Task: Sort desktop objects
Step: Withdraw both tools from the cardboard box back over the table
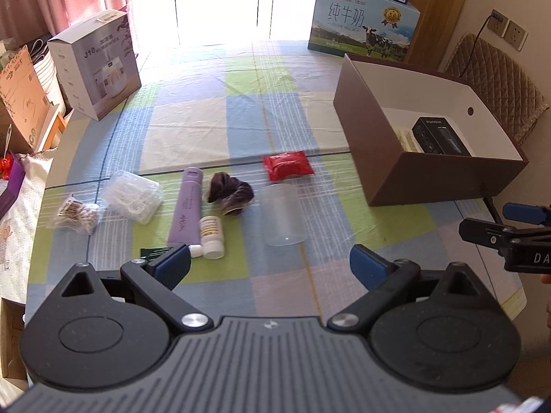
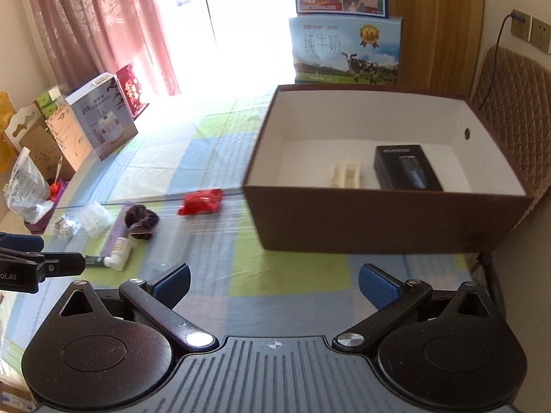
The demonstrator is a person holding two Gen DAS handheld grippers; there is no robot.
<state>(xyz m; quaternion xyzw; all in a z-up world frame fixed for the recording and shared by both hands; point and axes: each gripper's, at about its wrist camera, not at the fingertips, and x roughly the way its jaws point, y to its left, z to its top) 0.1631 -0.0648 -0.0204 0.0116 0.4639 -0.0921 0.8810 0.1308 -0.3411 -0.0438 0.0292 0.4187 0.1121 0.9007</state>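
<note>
Clutter lies in a row on the checked tablecloth (image 1: 220, 110): a lilac plastic tube (image 1: 186, 206), dark velvet scrunchie (image 1: 230, 192), red foil packet (image 1: 287, 165) and clear plastic cup (image 1: 282, 215). Left gripper (image 1: 270, 266) and right gripper (image 2: 273, 284) both hover spread wide, holding nothing. Nearby, a brown cardboard box (image 2: 378, 220) contains a black carton (image 2: 406, 168).

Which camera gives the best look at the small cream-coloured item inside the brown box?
The right wrist view: it looks down into the brown box, showing the cream item whole beside the black box. In the left wrist view, the box wall hides most of it.
</note>
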